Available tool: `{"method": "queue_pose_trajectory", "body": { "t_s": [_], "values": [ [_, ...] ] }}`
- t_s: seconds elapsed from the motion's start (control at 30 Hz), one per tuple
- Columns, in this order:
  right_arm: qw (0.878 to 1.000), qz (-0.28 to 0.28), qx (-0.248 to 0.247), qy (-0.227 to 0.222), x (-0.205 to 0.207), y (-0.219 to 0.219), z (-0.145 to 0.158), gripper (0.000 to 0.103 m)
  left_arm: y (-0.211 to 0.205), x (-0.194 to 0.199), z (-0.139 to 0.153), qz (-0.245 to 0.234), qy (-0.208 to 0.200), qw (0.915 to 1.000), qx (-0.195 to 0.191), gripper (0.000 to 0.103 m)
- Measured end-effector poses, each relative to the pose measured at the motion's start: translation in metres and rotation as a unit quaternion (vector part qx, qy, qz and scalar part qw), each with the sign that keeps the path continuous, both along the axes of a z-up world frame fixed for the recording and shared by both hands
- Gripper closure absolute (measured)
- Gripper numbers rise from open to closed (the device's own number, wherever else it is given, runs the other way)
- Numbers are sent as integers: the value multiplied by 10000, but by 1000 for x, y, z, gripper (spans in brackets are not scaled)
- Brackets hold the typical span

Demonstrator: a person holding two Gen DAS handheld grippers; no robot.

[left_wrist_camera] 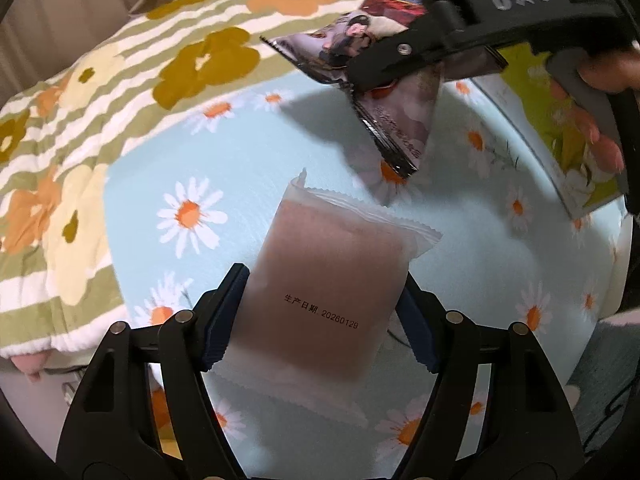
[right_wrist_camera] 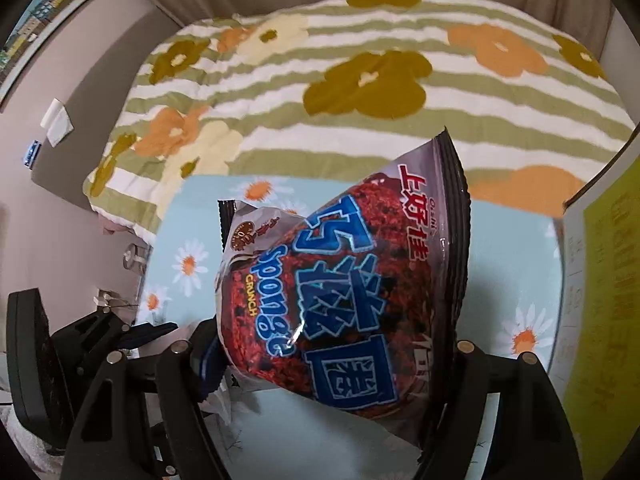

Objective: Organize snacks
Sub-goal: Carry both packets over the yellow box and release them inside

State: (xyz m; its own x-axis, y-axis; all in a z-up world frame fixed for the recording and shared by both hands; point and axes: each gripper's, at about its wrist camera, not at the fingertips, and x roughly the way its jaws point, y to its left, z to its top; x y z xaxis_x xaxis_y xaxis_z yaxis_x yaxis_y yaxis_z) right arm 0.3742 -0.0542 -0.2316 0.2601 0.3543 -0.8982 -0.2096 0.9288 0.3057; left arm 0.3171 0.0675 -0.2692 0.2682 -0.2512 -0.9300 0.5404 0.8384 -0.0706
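My left gripper (left_wrist_camera: 320,312) is shut on a frosted pink snack packet (left_wrist_camera: 332,280) with a printed date, held over the daisy-print table (left_wrist_camera: 240,160). My right gripper (right_wrist_camera: 320,352) is shut on a red and blue Sponge Crunch chip bag (right_wrist_camera: 340,280), held above the same table (right_wrist_camera: 500,280). In the left wrist view the right gripper (left_wrist_camera: 384,68) shows at the upper right, clamped on that chip bag (left_wrist_camera: 392,120), which hangs above and beyond the pink packet. The left gripper shows at the lower left of the right wrist view (right_wrist_camera: 132,332).
A green-striped flowered blanket (left_wrist_camera: 120,100) lies on the bed behind the table and also shows in the right wrist view (right_wrist_camera: 360,80). A yellow-green box (left_wrist_camera: 580,140) stands at the table's right edge, and shows in the right wrist view too (right_wrist_camera: 600,260). A framed picture (right_wrist_camera: 36,32) hangs on the left wall.
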Motion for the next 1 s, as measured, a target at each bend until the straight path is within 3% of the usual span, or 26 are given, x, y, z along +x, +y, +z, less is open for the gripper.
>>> {"method": "queue_pose_trajectory", "body": {
  "t_s": [0.3,0.6,0.77,1.0],
  "values": [
    [9960,-206,322,-806,-24,-38,93,29,-21,9,71,58,-534,9985,-43,34],
    [9887,-690,201,-1313,-70,-152,167,29,-103,4,150,-163,-1011,9943,-281,34],
    [9855,-965,89,-1390,-87,-223,184,29,-176,-7,181,-249,-1089,9921,-569,34],
    [9866,-964,-14,-1314,-90,-294,181,29,-275,-22,178,-211,-865,9933,-740,34]
  ]
}}
